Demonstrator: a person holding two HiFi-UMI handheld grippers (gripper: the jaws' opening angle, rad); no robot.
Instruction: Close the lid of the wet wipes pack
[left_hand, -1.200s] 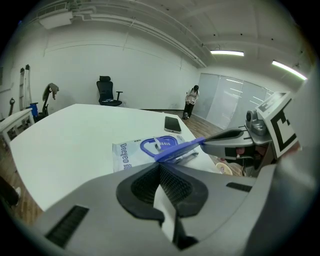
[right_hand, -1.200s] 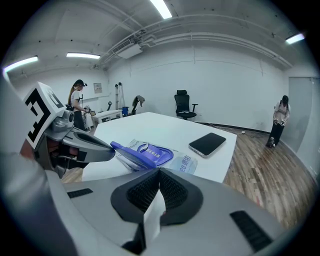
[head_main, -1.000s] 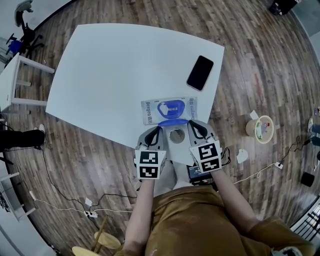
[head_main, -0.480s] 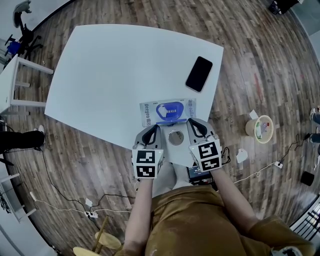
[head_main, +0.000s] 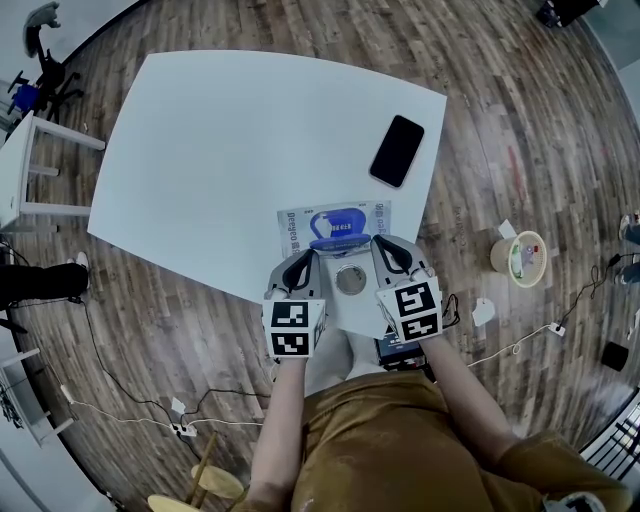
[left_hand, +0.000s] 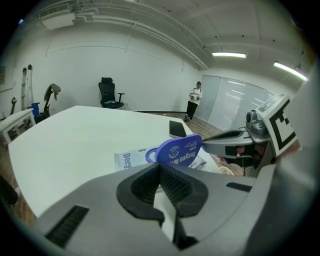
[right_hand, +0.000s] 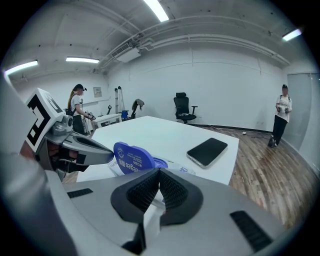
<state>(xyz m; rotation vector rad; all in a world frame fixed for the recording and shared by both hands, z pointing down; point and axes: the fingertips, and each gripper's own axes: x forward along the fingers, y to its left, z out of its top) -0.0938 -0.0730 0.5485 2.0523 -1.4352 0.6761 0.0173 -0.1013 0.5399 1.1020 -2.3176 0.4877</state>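
Note:
The wet wipes pack (head_main: 300, 224) lies flat near the front edge of the white table (head_main: 220, 130). Its blue lid (head_main: 340, 238) stands open, tilted up on the side nearest me. The lid (left_hand: 180, 150) rises just beyond my left gripper (left_hand: 160, 167), and the pack (left_hand: 131, 159) lies behind it. In the right gripper view the lid (right_hand: 132, 159) rises just past my right gripper (right_hand: 159, 172). Both grippers are shut with nothing in them. They flank the lid's near side, the left gripper (head_main: 300, 266) on one side and the right gripper (head_main: 392, 255) on the other.
A black phone (head_main: 396, 151) lies at the table's right edge, beyond the pack. A round grey disc (head_main: 350, 279) sits between the grippers at the table's front edge. On the wooden floor to the right stands a small bin (head_main: 520, 258). A person (left_hand: 193, 100) and an office chair (left_hand: 109, 94) are far back.
Both grippers have edged forward toward the pack, the left one also slightly left. The lid's blue face looks narrower from above, as if tipped up more.

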